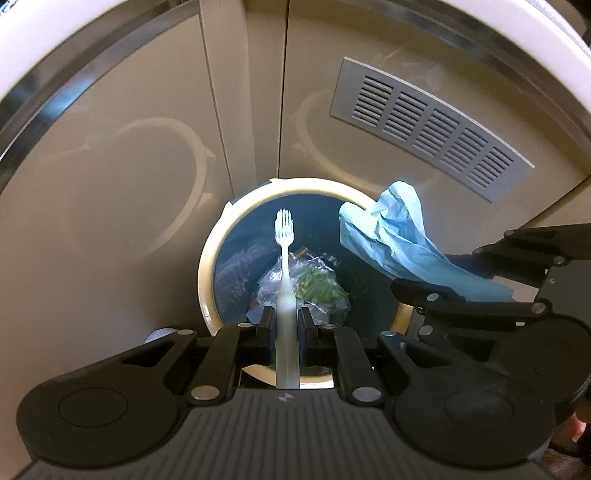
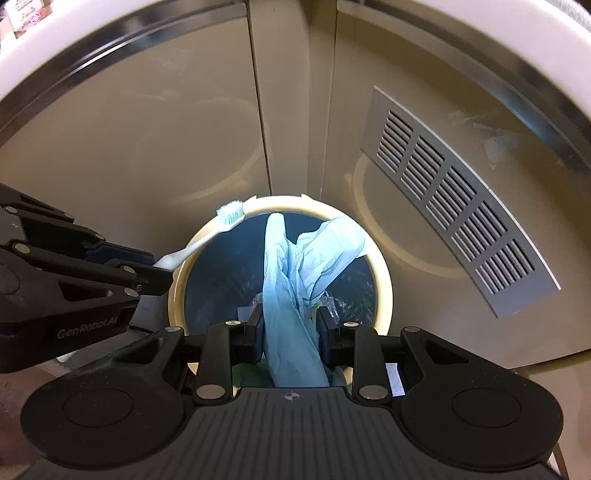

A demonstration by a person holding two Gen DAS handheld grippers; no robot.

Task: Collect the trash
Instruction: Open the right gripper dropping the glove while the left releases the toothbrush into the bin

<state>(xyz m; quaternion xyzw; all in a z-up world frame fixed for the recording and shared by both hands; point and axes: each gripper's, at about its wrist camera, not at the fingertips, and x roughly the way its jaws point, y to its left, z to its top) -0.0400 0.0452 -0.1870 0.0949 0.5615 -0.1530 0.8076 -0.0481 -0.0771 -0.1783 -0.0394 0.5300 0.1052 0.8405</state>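
A round trash bin with a cream rim (image 1: 205, 273) (image 2: 384, 280) stands on the floor below both grippers; clear plastic and green scraps (image 1: 314, 288) lie inside it. My left gripper (image 1: 286, 325) is shut on a white toothbrush (image 1: 284, 266), held over the bin's opening with the bristles pointing away. It also shows in the right wrist view (image 2: 207, 236). My right gripper (image 2: 290, 328) is shut on a crumpled light-blue glove (image 2: 291, 280), hanging over the bin; the glove also shows in the left wrist view (image 1: 399, 240).
Beige cabinet doors (image 1: 110, 184) rise right behind the bin. A grey louvred vent (image 1: 428, 125) (image 2: 458, 214) sits in the right door. A white countertop edge (image 2: 480, 29) overhangs at the top.
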